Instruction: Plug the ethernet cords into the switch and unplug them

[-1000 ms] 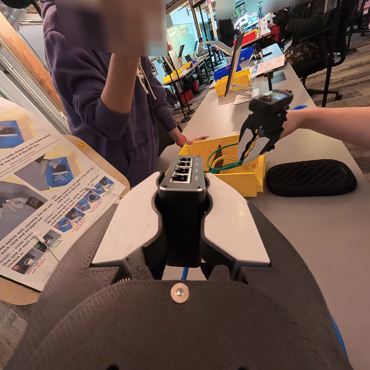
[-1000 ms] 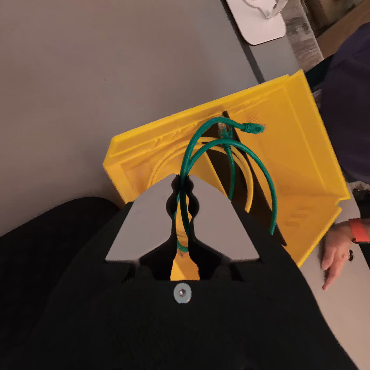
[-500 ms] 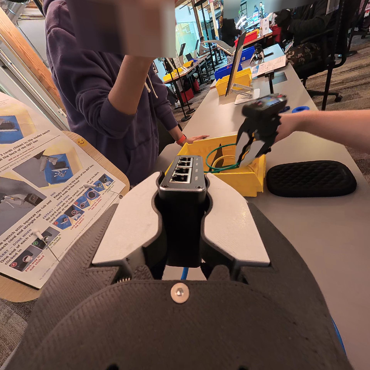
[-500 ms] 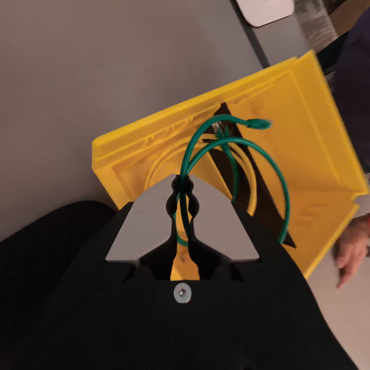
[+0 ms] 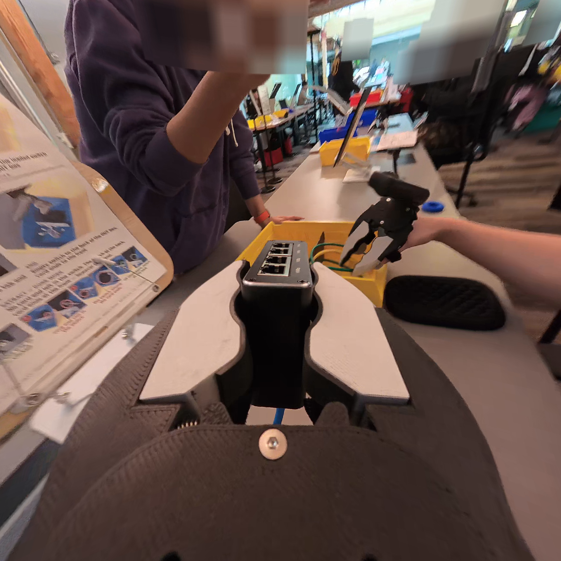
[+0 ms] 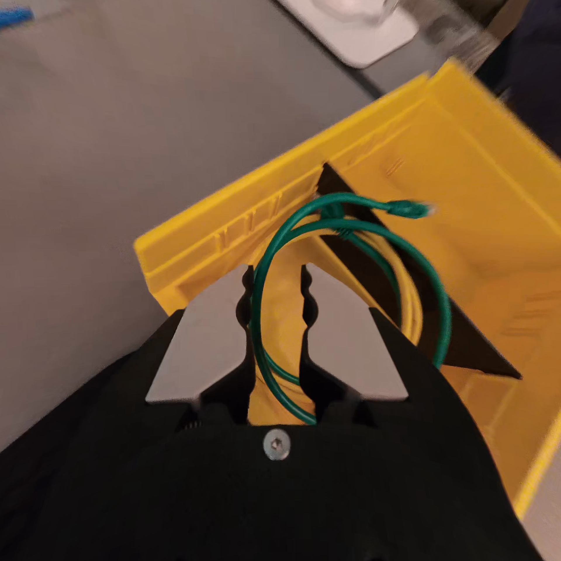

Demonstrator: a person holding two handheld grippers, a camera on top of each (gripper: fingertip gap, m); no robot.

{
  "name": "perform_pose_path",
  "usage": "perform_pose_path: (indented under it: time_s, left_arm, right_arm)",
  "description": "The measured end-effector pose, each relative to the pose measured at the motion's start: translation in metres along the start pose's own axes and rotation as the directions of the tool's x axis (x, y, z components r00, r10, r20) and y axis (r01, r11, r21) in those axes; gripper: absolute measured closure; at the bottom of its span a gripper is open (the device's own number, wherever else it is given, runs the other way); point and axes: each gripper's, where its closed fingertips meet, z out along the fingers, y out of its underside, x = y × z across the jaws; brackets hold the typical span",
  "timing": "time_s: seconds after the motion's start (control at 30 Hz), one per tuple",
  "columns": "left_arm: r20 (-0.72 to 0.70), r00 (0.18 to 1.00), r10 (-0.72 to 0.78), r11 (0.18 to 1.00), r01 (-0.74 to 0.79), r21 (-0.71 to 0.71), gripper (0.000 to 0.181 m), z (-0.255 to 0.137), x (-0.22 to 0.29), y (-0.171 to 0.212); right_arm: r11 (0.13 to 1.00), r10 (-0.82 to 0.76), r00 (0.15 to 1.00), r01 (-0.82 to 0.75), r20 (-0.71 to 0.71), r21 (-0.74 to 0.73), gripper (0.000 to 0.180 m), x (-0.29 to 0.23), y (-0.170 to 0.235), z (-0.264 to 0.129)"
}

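Note:
My left gripper is shut on the black switch and holds it upright, its row of empty ports facing away from me. A blue cord shows below the switch. My right gripper is open inside the yellow bin. The green cord loops loosely between its fingers, against the left one, with its plug in the air. A coiled yellow cord lies underneath. In the left wrist view the right gripper dips into the bin just right of the switch.
A black divider splits the bin. A black padded rest lies right of the bin. An instruction board stands at the left. A person in a purple hoodie rests a hand behind the bin. A blue ring lies farther back. There is about 35 cm between the tips of the two grippers.
My right gripper has opened and let go of the green cord, which now hangs loose between its fingers. The left gripper, still holding the switch, has moved closer to the bin.

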Motion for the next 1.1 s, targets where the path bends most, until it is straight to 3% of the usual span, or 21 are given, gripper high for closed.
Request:
perform_pose_path:
  time_s: [0.03, 0.2, 0.3, 0.47, 0.67, 0.8, 0.9, 0.97, 1.1]
  left_arm:
    - [-0.009, 1.000, -0.024, 1.000, 0.024, 0.010, 0.145, 0.000, -0.001, 0.000]
    - [-0.035, 0.994, -0.106, 0.993, 0.108, 0.056, 0.145, -0.003, -0.008, -0.002]
    - [-0.046, 0.992, -0.118, 0.992, 0.120, 0.045, 0.145, -0.005, -0.011, 0.001]
    - [-0.075, 0.988, -0.133, 0.987, 0.138, 0.077, 0.145, -0.006, -0.011, -0.001]
    - [-0.135, 0.967, -0.216, 0.953, 0.239, 0.187, 0.144, -0.018, -0.018, -0.015]
    - [-0.119, 0.974, -0.192, 0.956, 0.213, 0.202, 0.145, -0.025, -0.023, -0.017]
    - [-0.113, 0.977, -0.181, 0.958, 0.201, 0.206, 0.145, -0.028, -0.025, -0.017]
    - [-0.127, 0.977, -0.171, 0.960, 0.194, 0.200, 0.145, -0.029, -0.023, -0.017]
    - [-0.137, 0.979, -0.151, 0.969, 0.175, 0.177, 0.145, -0.027, -0.021, -0.014]
  right_arm:
    - [0.999, -0.005, 0.999, 0.006, -0.039, 0.044, 0.149, 0.003, -0.008, -0.009]
    - [0.974, -0.043, 0.974, 0.090, -0.222, 0.208, 0.146, -0.007, -0.049, -0.043]
    - [0.957, -0.126, 0.950, 0.193, -0.285, 0.218, 0.146, -0.030, -0.067, -0.049]
    - [0.938, -0.166, 0.971, 0.209, -0.172, 0.277, 0.146, -0.079, -0.089, -0.038]
    - [0.919, -0.150, 0.986, 0.109, 0.079, 0.378, 0.149, -0.140, -0.109, -0.006]
    - [0.929, -0.108, 0.956, -0.001, 0.274, 0.371, 0.147, -0.181, -0.115, 0.027]
    - [0.916, -0.175, 0.881, -0.019, 0.440, 0.401, 0.134, -0.225, -0.120, 0.036]
    - [0.880, -0.260, 0.869, 0.034, 0.421, 0.474, 0.112, -0.247, -0.127, 0.036]
    - [0.781, -0.473, 0.859, 0.306, 0.197, 0.544, 0.103, -0.274, -0.138, 0.037]
